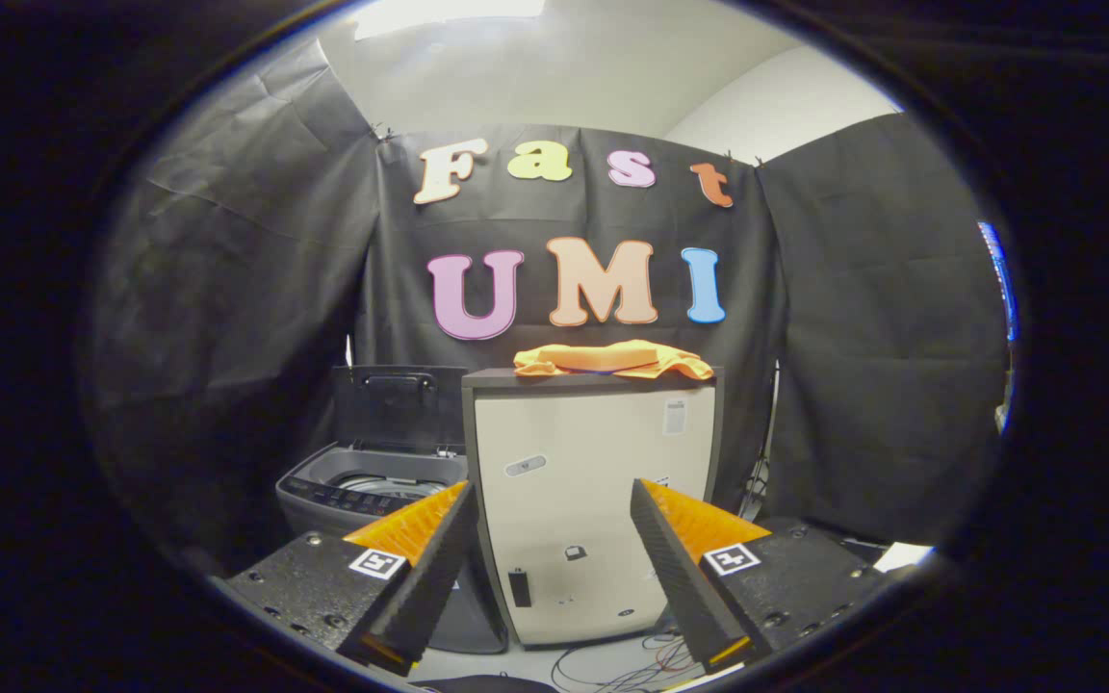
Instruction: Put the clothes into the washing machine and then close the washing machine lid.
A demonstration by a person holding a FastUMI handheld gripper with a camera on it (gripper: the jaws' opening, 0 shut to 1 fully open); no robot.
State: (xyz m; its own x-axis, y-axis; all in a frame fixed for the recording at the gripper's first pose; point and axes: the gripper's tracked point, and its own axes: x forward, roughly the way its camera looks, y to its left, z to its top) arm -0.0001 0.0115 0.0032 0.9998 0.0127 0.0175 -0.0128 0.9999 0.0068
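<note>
- The claw (551, 500) has two wedge-shaped fingers (425, 568), each narrowing to a thin edge at its far end.
- Their inner faces are ribbed with fine, close grooves running crosswise.
- Each finger sits on a flat, dark, speckled block with small round screw holes scattered over its top.
- Each block carries a square white tag printed with a black pattern: one at about 7 o'clock (377, 563), the other at about 5 o'clock (731, 558).
- The fingers stand apart, with a wide gap between them.
</note>
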